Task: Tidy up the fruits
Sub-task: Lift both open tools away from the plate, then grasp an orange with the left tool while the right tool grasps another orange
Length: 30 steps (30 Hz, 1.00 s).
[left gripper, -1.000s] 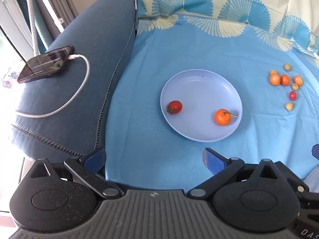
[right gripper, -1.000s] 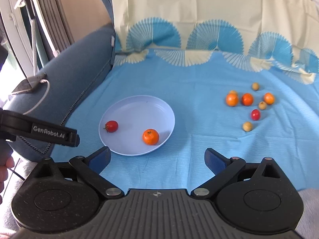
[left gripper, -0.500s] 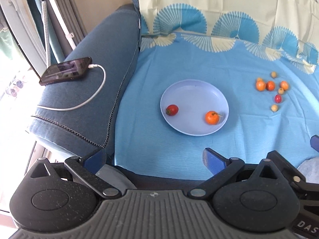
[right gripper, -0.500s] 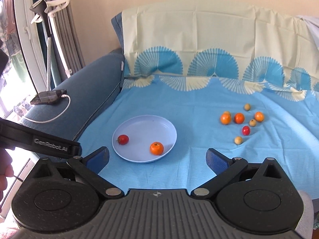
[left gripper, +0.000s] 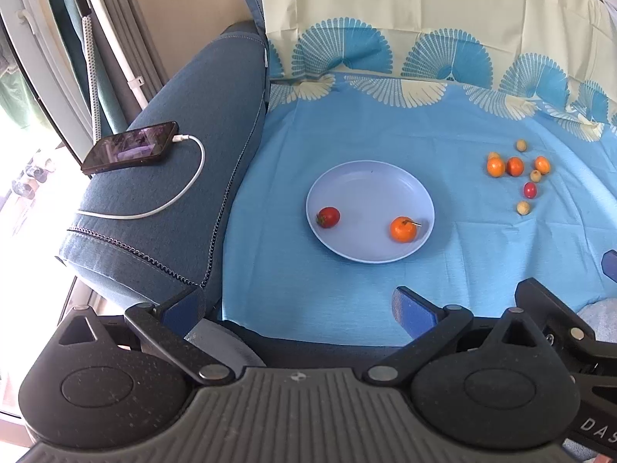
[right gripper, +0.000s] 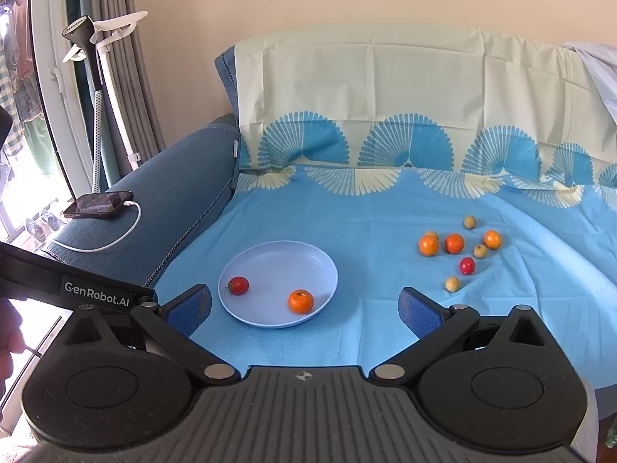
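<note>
A pale blue plate point(left gripper: 370, 177) point(right gripper: 285, 258) lies on the blue cloth and holds a red tomato point(left gripper: 328, 217) point(right gripper: 238, 285) and an orange fruit point(left gripper: 403, 228) point(right gripper: 300, 301). Several loose fruits lie in a cluster to its right: an orange one point(left gripper: 496, 166) point(right gripper: 429, 245), a red one point(left gripper: 530, 190) point(right gripper: 467, 266) and small tan ones point(left gripper: 523, 207) point(right gripper: 452, 283). My left gripper point(left gripper: 299, 306) is open and empty, well short of the plate. My right gripper point(right gripper: 304, 308) is open and empty, also pulled back from the plate.
A phone point(left gripper: 131, 148) point(right gripper: 99, 204) on a white charging cable point(left gripper: 181, 193) rests on the blue sofa armrest point(left gripper: 173, 208) left of the cloth. A garment steamer stand point(right gripper: 92, 77) and curtains stand at far left. The cream cloth covers the sofa back point(right gripper: 385, 77).
Both grippers have drawn back and up from the plate, so plate and fruits look smaller and farther. The fruits have not moved. Both grippers stayed open.
</note>
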Available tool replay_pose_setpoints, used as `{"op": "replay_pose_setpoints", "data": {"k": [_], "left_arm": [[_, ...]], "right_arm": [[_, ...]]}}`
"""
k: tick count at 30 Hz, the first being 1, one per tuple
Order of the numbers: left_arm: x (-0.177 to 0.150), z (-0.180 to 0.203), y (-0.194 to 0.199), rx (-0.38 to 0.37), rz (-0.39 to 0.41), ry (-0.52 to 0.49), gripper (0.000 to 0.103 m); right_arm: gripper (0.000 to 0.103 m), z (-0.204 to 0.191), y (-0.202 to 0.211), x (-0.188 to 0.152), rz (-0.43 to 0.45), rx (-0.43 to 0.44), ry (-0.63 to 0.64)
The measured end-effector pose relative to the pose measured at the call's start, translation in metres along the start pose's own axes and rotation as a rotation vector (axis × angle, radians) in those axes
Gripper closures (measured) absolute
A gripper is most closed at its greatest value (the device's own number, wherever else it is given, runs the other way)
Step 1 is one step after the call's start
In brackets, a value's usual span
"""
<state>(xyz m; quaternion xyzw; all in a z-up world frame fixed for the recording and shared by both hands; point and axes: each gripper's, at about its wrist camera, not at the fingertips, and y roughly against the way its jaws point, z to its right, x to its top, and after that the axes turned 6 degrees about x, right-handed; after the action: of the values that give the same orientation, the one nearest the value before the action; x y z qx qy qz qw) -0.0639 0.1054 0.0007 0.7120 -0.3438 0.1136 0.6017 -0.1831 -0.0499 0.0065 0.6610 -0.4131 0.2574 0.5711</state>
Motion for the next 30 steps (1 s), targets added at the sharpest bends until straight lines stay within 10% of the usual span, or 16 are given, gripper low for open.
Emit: {"op": "replay_pose_setpoints", "data": {"k": [30], "left_arm": [[0.036, 0.029, -0.041, -0.007, -0.049, -0.034, 0.000]], "right_arm": [[0.001, 0.036, -0.043, -0.004, -0.068, -0.048, -0.092]]}}
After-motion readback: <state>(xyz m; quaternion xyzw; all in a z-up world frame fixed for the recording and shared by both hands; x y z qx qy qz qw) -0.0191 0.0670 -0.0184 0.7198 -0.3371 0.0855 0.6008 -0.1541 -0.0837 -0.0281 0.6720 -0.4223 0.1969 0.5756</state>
